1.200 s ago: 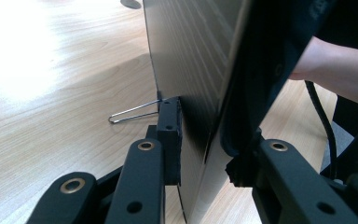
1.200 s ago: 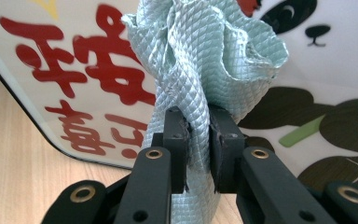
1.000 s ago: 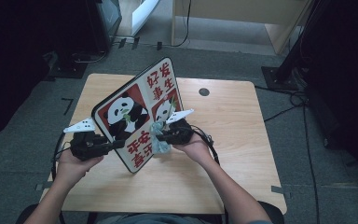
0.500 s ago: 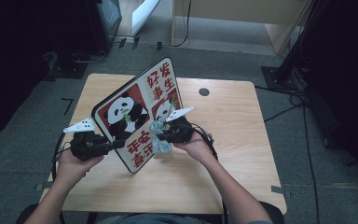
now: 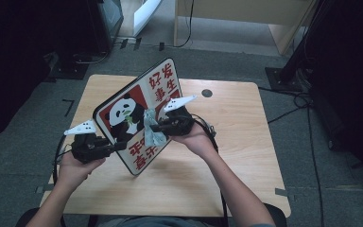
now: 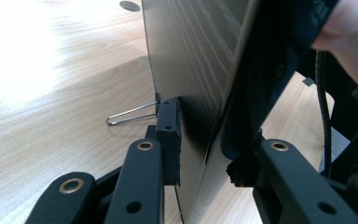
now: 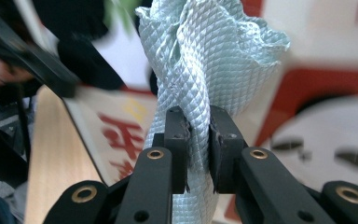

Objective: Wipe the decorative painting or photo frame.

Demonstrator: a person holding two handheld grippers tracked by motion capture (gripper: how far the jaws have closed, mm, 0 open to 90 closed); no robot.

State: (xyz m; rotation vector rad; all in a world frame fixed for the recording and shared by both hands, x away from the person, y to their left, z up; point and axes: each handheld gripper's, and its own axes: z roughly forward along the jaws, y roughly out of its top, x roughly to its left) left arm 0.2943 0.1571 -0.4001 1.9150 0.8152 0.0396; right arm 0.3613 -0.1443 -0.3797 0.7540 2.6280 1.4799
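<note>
Moved: right gripper (image 5: pixel 157 126) with the cloth (image 5: pixel 151 132) sits higher on the panda board (image 5: pixel 137 118) than before.
Right gripper: clamped on cloth.
Left gripper (image 5: pixel 118 145): gripping the board's edge (tilted above the table (image 5: pixel 246 142)).

The panda board (image 5: pixel 142 118) stands tilted on edge across the middle of the table (image 5: pixel 236 156), a wall between the 2 grippers. The left gripper (image 5: pixel 116 146) clamps its near left edge, and the right gripper (image 5: pixel 153 128) presses a bunched cloth (image 5: pixel 151 132) against its printed face, so that face is blocked there. Bare tabletop lies open to the right and near of the board. Behind the board, a wire stand (image 6: pixel 133 114) juts out low over the wood, with open table to its left. A dark round hole (image 5: pixel 207 93) sits far right.
</note>
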